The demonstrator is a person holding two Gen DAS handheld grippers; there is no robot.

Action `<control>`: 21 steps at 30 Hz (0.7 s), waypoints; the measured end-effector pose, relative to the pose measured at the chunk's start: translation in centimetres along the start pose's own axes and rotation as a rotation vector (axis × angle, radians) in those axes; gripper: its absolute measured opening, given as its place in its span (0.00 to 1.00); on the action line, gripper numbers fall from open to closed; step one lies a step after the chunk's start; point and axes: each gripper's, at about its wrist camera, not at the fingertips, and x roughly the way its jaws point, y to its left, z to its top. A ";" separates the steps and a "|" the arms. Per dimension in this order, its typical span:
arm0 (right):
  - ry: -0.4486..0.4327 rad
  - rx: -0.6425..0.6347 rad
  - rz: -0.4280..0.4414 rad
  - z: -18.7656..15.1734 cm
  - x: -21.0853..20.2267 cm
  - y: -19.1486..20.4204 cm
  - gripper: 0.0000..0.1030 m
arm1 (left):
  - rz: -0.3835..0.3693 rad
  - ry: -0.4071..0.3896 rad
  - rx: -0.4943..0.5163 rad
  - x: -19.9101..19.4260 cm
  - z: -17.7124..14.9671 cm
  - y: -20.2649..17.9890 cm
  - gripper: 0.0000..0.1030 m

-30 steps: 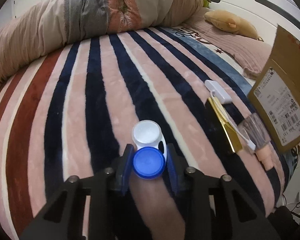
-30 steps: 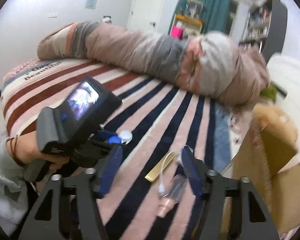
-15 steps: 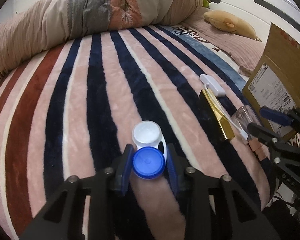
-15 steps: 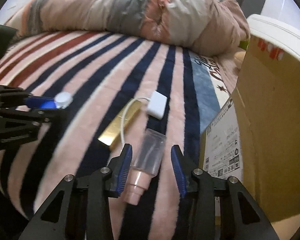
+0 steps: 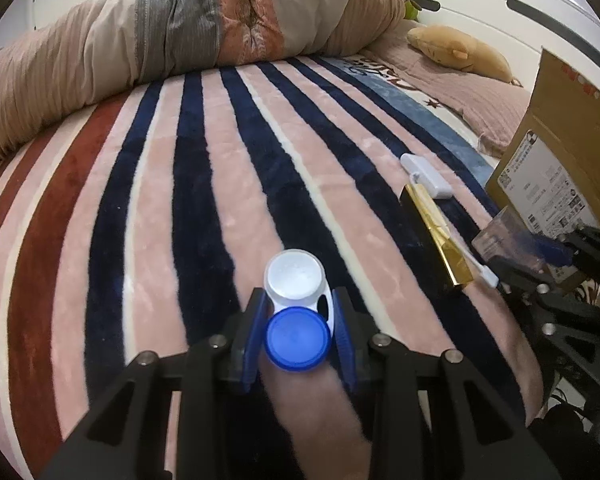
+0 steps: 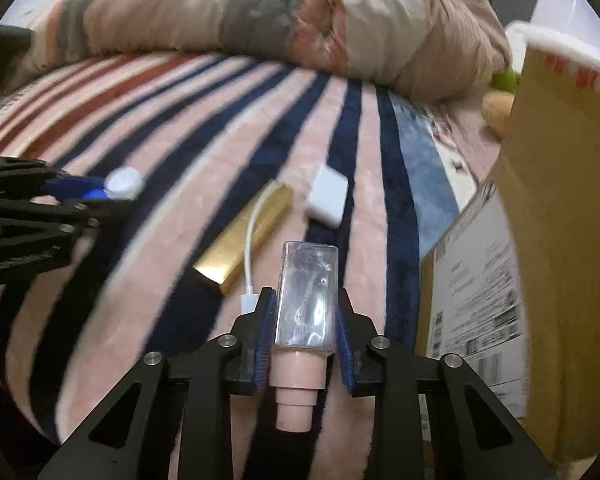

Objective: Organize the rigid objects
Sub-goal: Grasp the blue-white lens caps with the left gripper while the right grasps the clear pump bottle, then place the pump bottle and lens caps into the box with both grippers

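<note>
My left gripper [image 5: 298,330] is shut on a contact lens case [image 5: 296,308] with one blue cap and one white cap, held just above the striped blanket. It also shows in the right wrist view [image 6: 112,190] at the left. My right gripper [image 6: 304,336] is shut on a clear spray bottle [image 6: 306,300] with a pink cap, nozzle end toward the camera. In the left wrist view the bottle [image 5: 500,236] shows at the right edge. A gold bar-shaped box [image 6: 246,240] and a white adapter with cable [image 6: 327,196] lie on the blanket ahead of the bottle.
A striped plush blanket [image 5: 220,200] covers the bed. A cardboard box [image 6: 548,208] stands at the right, close to my right gripper. A rolled quilt [image 5: 180,36] lies along the far side. A tan plush toy [image 5: 460,52] sits at the back right.
My right gripper swung down over the clear bottle and closed on it. My left gripper keeps holding the lens case in about the same place.
</note>
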 end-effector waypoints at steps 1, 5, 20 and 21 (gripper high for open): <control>-0.018 -0.007 0.012 0.2 -0.5 0.1 0.23 | 0.000 -0.007 -0.002 -0.2 0.0 0.1 0.29; -0.139 -0.037 0.094 1.7 -5.5 0.6 0.23 | -0.011 -0.039 -0.018 -1.4 0.0 1.0 0.29; -0.301 0.125 -0.021 1.6 -15.7 -13.6 0.23 | 0.011 -0.254 0.064 -10.6 2.5 -2.9 0.29; -0.277 0.131 -0.026 1.4 -15.0 -14.4 0.23 | -0.002 -0.265 0.074 -11.3 2.8 -3.8 0.29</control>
